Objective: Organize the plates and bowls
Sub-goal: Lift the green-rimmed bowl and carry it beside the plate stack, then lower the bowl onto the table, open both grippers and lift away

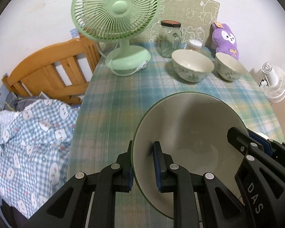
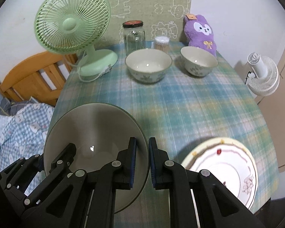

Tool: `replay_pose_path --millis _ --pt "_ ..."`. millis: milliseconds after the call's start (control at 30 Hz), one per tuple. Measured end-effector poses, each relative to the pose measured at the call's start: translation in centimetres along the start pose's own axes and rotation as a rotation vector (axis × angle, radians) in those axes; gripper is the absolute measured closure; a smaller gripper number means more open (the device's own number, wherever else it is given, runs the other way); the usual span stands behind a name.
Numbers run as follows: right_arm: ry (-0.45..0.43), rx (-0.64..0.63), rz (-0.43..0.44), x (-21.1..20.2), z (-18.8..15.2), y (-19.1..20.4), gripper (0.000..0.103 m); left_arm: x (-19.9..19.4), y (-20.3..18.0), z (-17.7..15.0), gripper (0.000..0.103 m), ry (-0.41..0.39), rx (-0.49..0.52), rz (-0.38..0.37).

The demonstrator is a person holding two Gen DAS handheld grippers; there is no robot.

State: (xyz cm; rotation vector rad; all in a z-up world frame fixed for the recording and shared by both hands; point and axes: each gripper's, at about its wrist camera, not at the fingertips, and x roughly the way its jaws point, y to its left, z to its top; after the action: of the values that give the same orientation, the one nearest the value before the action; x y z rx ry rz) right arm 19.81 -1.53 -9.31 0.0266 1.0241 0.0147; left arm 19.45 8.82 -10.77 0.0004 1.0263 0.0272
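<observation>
Both grippers pinch opposite rims of the grey-green plate [image 1: 190,133]: left gripper [image 1: 142,171], right gripper [image 2: 142,163]. A two-sided grip likely keeps it level above the surface's near edge, probably for stacking on the floral plate [image 2: 228,171].

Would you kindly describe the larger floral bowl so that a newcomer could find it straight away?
Start at the green desk fan at the back of the plaid tablecloth. Just right of its base, in front of the glass jar, sits the larger floral bowl. It is wider and shallower than the smaller bowl beside the purple plush rabbit.
</observation>
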Motion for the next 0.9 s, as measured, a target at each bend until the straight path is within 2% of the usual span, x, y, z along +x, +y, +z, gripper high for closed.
replay_pose_path --millis 400,833,900 --pt "0.031 -0.031 0.027 -0.4 -5.6 -1.6 0.087 -0.5 -1.2 -5.7 0.088 0.038 -0.046 0.01" --pt "0.04 -0.036 0.017 0.9 -7.5 -2.0 0.087 0.5 -1.5 -7.6 0.088 0.031 -0.062 0.008" --pt "0.026 -0.041 0.008 1.0 -7.5 -1.9 0.087 0.4 -1.7 -7.6 0.088 0.007 -0.045 0.015"
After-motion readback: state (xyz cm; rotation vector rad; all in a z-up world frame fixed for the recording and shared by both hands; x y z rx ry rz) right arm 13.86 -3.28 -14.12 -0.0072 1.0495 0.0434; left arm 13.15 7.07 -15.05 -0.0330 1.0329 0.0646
